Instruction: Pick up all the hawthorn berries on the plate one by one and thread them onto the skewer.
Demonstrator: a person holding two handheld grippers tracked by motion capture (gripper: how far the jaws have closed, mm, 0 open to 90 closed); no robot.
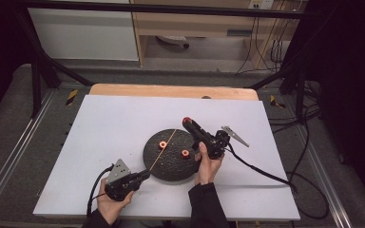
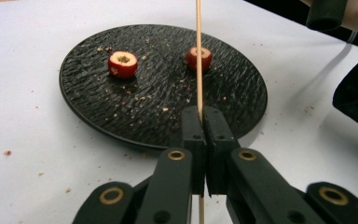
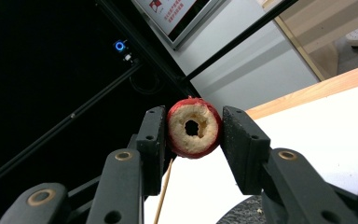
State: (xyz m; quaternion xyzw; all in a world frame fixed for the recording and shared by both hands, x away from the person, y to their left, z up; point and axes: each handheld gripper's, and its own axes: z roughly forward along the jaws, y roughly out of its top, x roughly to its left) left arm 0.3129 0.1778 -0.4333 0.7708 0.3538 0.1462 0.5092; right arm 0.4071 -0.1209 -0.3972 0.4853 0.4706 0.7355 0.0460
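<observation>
High view: right gripper [image 1: 187, 121] clamps cored fruit [image 1: 187, 120].

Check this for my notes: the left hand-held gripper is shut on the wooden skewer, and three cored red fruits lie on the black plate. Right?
Not quite. Two cored red fruits lie on the black plate, as the left gripper view shows; a third sits in the right hand-held gripper. The left hand-held gripper is indeed shut on the wooden skewer.

The person wears dark long sleeves [image 1: 208, 202]. The left gripper [image 1: 144, 175] is black with a grey three-cornered plate on top and a black cable trailing from it. The right gripper [image 1: 187, 121] is black too, also with a plate and a long cable. Its black fingers [image 3: 151, 140] have brass-coloured round pins at the joints.
</observation>
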